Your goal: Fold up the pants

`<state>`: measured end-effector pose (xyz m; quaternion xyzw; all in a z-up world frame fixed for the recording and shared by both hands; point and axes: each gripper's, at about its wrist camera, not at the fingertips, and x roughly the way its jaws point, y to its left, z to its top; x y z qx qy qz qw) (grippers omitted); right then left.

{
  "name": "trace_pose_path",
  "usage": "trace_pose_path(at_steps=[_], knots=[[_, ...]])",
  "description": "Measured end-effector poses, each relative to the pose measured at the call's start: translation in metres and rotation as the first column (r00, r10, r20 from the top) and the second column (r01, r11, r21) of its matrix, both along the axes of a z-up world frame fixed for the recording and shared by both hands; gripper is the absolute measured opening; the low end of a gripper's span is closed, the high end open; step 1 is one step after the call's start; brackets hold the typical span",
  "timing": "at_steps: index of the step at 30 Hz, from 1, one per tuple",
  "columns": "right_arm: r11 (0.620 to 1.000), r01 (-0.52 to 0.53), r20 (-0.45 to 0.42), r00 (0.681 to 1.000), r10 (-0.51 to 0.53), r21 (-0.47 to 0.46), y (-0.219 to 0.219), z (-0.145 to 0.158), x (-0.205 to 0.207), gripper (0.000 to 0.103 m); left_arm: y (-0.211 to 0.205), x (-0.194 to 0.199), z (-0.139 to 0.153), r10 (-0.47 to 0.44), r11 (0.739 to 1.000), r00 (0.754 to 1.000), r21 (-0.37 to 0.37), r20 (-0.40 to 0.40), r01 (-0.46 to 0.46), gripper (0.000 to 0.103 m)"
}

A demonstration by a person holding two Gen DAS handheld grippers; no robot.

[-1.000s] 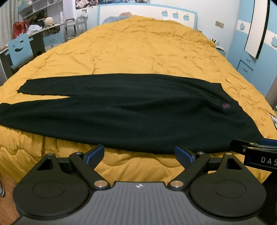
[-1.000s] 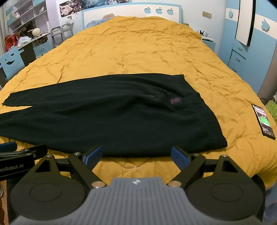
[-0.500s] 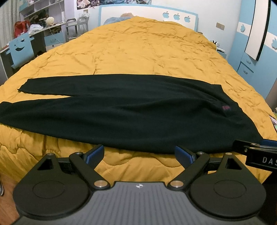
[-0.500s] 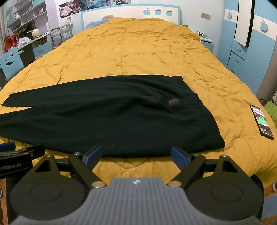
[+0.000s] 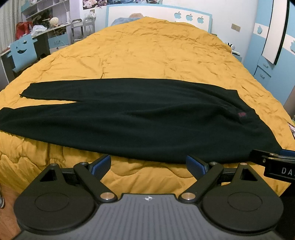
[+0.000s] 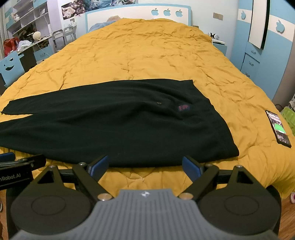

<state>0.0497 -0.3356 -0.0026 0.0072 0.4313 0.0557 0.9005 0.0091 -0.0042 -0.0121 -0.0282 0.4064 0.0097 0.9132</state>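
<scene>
Black pants point(image 5: 140, 118) lie flat across the near part of a yellow quilted bed point(image 5: 156, 51), waist to the right, both legs spread to the left. They also show in the right wrist view point(image 6: 118, 121), with a small red logo point(image 6: 183, 107) near the waist. My left gripper point(image 5: 148, 164) is open and empty, just short of the pants' near edge. My right gripper point(image 6: 145, 166) is open and empty, near the near edge toward the waist. Each gripper shows at the edge of the other's view.
A phone point(image 6: 278, 129) with a lit screen lies on the bed's right side. A desk, blue chair point(image 5: 23, 52) and shelves stand to the left. Blue drawers point(image 6: 252, 62) stand to the right. A headboard point(image 6: 138, 13) is at the far end.
Both grippers have drifted slightly; the pants sit a little lower and closer in each view. The pants have not moved and both grippers stay open.
</scene>
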Motion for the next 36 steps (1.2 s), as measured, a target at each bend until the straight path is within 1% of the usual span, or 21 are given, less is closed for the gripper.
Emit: trace_pose_path(at_steps=[10, 12, 13, 15, 16, 18, 20, 21, 24, 26, 27, 29, 32, 34, 35, 36], knots=[[1.000, -0.003, -0.003, 1.000, 0.003, 0.001, 0.000, 0.000, 0.001, 0.083, 0.004, 0.001, -0.001, 0.006, 1.000, 1.000, -0.005, -0.007, -0.006, 0.103], [0.999, -0.026, 0.000, 1.000, 0.026, 0.021, -0.001, -0.002, 0.003, 0.083, 0.008, 0.002, -0.002, 0.010, 1.000, 1.000, -0.016, -0.016, -0.010, 0.103], [0.998, -0.047, 0.013, 0.999, 0.046, 0.046, -0.004, -0.004, 0.003, 0.083, 0.012, 0.004, -0.003, 0.013, 1.000, 1.000, -0.028, -0.021, -0.014, 0.103], [0.993, -0.089, 0.046, 0.995, 0.086, 0.080, -0.010, -0.008, 0.005, 0.083, 0.026, 0.006, -0.005, 0.037, 0.998, 0.999, -0.054, -0.028, -0.038, 0.103], [0.992, -0.106, 0.050, 0.993, 0.102, 0.070, -0.013, -0.012, 0.006, 0.083, 0.035, 0.007, -0.006, 0.057, 0.996, 0.998, -0.061, -0.031, -0.059, 0.103], [0.990, -0.131, 0.033, 0.991, 0.129, 0.052, -0.022, -0.023, 0.010, 0.083, 0.055, 0.008, -0.008, 0.097, 0.993, 0.995, -0.062, -0.032, -0.099, 0.103], [0.984, -0.150, -0.008, 0.988, 0.151, 0.095, -0.040, -0.035, 0.015, 0.083, 0.081, 0.008, -0.010, 0.136, 0.990, 0.990, -0.043, -0.026, -0.137, 0.103], [0.983, -0.136, -0.027, 0.990, 0.140, 0.120, -0.051, -0.040, 0.018, 0.083, 0.094, 0.008, -0.010, 0.159, 0.987, 0.987, -0.036, -0.019, -0.159, 0.103], [0.985, -0.053, -0.067, 0.996, 0.065, 0.165, -0.090, -0.052, 0.025, 0.083, 0.146, 0.007, -0.013, 0.276, 0.960, 0.961, -0.036, -0.019, -0.276, 0.103], [0.985, 0.008, -0.076, 0.997, 0.005, 0.171, -0.114, -0.058, 0.029, 0.083, 0.180, 0.008, -0.014, 0.348, 0.935, 0.937, -0.068, -0.023, -0.349, 0.103], [0.984, 0.035, -0.077, 0.997, -0.021, 0.176, -0.125, -0.060, 0.031, 0.083, 0.200, 0.008, -0.015, 0.378, 0.921, 0.926, -0.097, -0.023, -0.378, 0.103], [0.977, 0.078, -0.086, 0.994, -0.062, 0.199, -0.142, -0.063, 0.035, 0.083, 0.229, 0.010, -0.015, 0.406, 0.904, 0.914, -0.134, -0.023, -0.405, 0.103], [0.954, 0.147, -0.147, 0.983, -0.111, 0.263, -0.163, -0.068, 0.043, 0.082, 0.271, 0.017, -0.016, 0.462, 0.878, 0.887, -0.140, -0.008, -0.458, 0.103], [0.928, 0.191, -0.176, 0.974, -0.139, 0.319, -0.171, -0.072, 0.048, 0.082, 0.304, 0.023, -0.020, 0.516, 0.846, 0.857, -0.153, -0.007, -0.510, 0.103], [0.912, 0.212, -0.191, 0.970, -0.152, 0.350, -0.175, -0.074, 0.052, 0.082, 0.318, 0.024, -0.021, 0.538, 0.830, 0.843, -0.169, -0.006, -0.531, 0.101], [0.898, 0.231, -0.203, 0.965, -0.164, 0.375, -0.176, -0.076, 0.052, 0.080, 0.337, 0.027, -0.024, 0.565, 0.809, 0.825, -0.198, 0.002, -0.553, 0.098]])
